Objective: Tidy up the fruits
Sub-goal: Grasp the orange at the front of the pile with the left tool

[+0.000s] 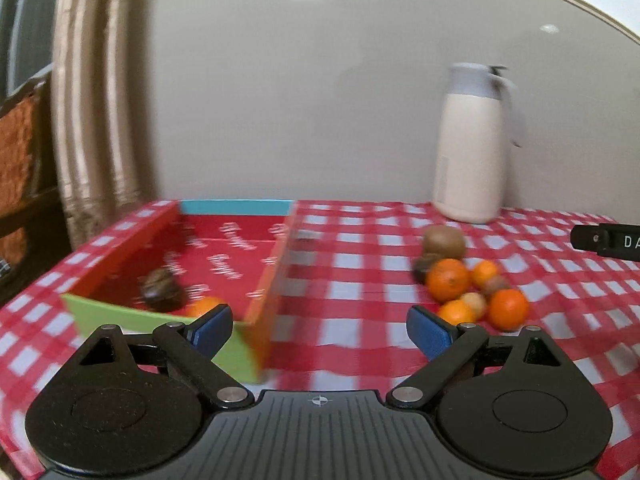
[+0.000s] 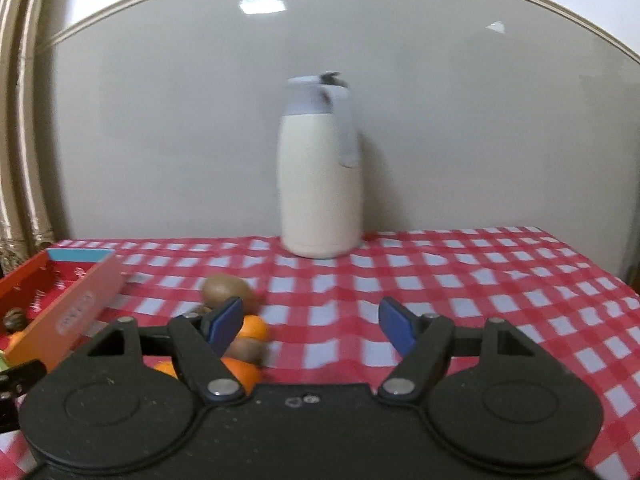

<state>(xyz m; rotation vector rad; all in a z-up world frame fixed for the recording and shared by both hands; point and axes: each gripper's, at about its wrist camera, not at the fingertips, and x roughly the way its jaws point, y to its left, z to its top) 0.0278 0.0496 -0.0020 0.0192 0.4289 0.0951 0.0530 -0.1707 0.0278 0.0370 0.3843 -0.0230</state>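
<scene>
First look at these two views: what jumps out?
The red checked cloth fills both views. A pile of oranges and brown fruit lies right of the red box, which already holds an orange and a dark fruit. A cream jug stands upright at the back by the wall; both grippers, left and right, are open and empty.

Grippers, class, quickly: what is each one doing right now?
Left gripper: open, holding nothing.
Right gripper: open, holding nothing.
</scene>
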